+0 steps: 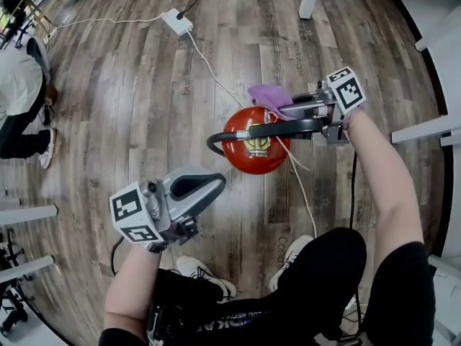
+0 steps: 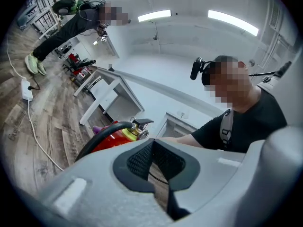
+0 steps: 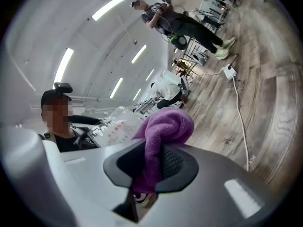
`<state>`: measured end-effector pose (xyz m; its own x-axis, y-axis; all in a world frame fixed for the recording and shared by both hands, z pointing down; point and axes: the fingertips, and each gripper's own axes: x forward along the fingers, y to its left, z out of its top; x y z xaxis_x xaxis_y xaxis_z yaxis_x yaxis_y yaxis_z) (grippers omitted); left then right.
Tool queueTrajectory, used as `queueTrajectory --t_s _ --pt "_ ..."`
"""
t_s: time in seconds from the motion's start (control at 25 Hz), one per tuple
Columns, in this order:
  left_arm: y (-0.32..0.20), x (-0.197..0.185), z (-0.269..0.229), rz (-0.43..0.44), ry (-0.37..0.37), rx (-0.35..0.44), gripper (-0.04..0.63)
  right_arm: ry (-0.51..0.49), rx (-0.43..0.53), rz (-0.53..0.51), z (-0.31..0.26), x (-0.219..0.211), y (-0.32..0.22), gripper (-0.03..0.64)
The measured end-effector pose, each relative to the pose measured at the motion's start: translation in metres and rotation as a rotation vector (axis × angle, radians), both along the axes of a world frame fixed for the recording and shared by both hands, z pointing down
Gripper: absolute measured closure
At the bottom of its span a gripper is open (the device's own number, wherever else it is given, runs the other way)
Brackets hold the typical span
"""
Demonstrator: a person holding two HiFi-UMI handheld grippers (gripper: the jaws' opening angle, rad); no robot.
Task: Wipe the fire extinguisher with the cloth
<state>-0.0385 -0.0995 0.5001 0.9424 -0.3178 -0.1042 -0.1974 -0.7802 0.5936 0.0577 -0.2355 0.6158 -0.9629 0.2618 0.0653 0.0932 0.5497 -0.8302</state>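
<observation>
This looks like an indoor lab or workroom. It has a grey-brown wood-plank floor (image 1: 144,85), white metal-legged tables (image 2: 111,91), long ceiling strip lights (image 2: 154,15) and, at eleven o'clock, a white floor power strip (image 1: 177,21).

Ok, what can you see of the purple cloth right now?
The purple cloth looks like soft, fuzzy terry. It is bunched and pinched between the jaws of the right gripper: a rounded wad bulges out beyond them, a short tail hangs below. In the head view it sits at the far edge of the red fire extinguisher; whether it touches it I cannot tell.
</observation>
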Motion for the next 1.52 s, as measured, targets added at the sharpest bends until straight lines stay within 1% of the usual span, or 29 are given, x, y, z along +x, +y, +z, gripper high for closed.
queueTrajectory --t_s 0.16,0.24,0.28,0.32,0.44,0.52,0.64,0.92,1.0,1.08,1.24,1.32,1.4,1.52 --pt "0.001 -0.001 0.010 0.006 -0.025 -0.027 0.600 0.011 -0.110 0.092 0.060 0.004 0.008 0.552" --pt "0.001 -0.004 0.013 0.001 -0.026 -0.038 0.598 0.032 -0.147 0.129 0.089 0.003 0.012 0.554" --pt "0.001 -0.005 0.014 -0.003 -0.025 -0.045 0.598 0.059 -0.160 0.149 0.106 0.003 0.015 0.554" --pt "0.001 -0.007 0.016 -0.006 -0.025 -0.053 0.598 0.105 -0.168 0.175 0.126 0.003 0.017 0.554" --pt "0.003 -0.011 0.019 -0.015 -0.033 -0.068 0.599 0.302 -0.166 0.258 0.191 0.011 0.022 0.554" --pt "0.005 -0.014 0.021 -0.020 -0.038 -0.076 0.598 0.403 -0.157 0.293 0.220 0.016 0.025 0.554" --pt "0.007 -0.016 0.023 -0.025 -0.045 -0.083 0.600 0.462 -0.143 0.326 0.230 0.020 0.029 0.555" --pt "0.013 -0.010 0.023 -0.018 -0.045 -0.070 0.599 0.498 -0.113 0.380 0.222 0.024 0.039 0.557" --pt "0.014 -0.008 0.020 -0.012 -0.043 -0.053 0.598 0.487 -0.103 0.405 0.213 0.026 0.041 0.557" --pt "0.014 -0.005 0.018 -0.003 -0.042 -0.037 0.598 0.432 -0.089 0.444 0.188 0.030 0.043 0.555" --pt "0.010 0.004 0.013 0.012 -0.026 -0.013 0.598 0.227 -0.018 0.542 0.086 0.038 0.052 0.555" --pt "0.009 0.009 0.010 0.023 -0.015 -0.004 0.598 0.147 0.023 0.580 0.034 0.039 0.061 0.554" --pt "0.008 0.014 0.009 0.035 -0.004 -0.002 0.598 0.088 0.060 0.606 -0.007 0.040 0.070 0.554" --pt "0.011 0.021 0.008 0.049 0.007 -0.008 0.598 0.035 0.100 0.614 -0.050 0.042 0.087 0.554"
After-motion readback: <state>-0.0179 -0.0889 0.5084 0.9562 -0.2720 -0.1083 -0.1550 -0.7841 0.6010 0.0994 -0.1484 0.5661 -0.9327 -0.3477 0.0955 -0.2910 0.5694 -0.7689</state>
